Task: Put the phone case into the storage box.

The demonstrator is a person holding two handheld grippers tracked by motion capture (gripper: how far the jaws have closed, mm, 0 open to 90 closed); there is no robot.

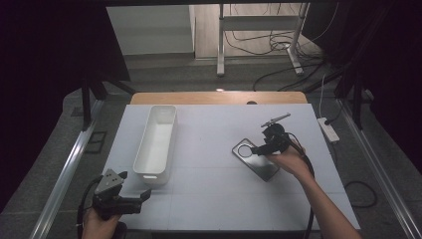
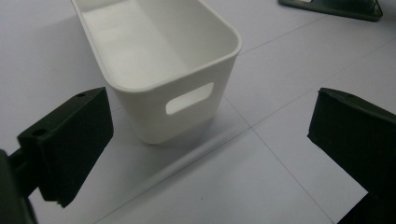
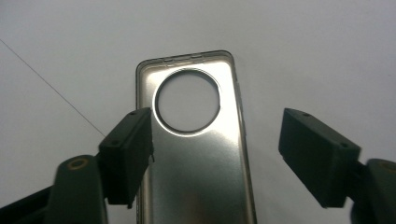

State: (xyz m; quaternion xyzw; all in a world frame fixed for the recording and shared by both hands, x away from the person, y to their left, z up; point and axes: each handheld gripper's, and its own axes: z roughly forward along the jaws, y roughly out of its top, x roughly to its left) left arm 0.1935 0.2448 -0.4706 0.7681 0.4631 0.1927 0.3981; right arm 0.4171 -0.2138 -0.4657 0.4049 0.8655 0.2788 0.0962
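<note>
A shiny grey phone case (image 1: 255,159) with a round camera hole lies flat on the white table, right of centre. My right gripper (image 1: 259,149) hovers just over it, open. In the right gripper view the case (image 3: 201,158) lies between the two spread jaws, hollow side up. A long white bin (image 1: 157,143) stands left of centre, empty. My left gripper (image 1: 142,197) is open near the table's front left corner, a short way in front of the bin's near end. The left gripper view has the bin (image 2: 159,60) with its handle slot straight ahead between the wide jaws.
The white table (image 1: 214,199) has a wooden strip along its far edge. A white power strip (image 1: 328,129) lies on the floor to the right. Cables and a metal stand sit beyond the table. A corner of the case (image 2: 336,9) appears in the left gripper view.
</note>
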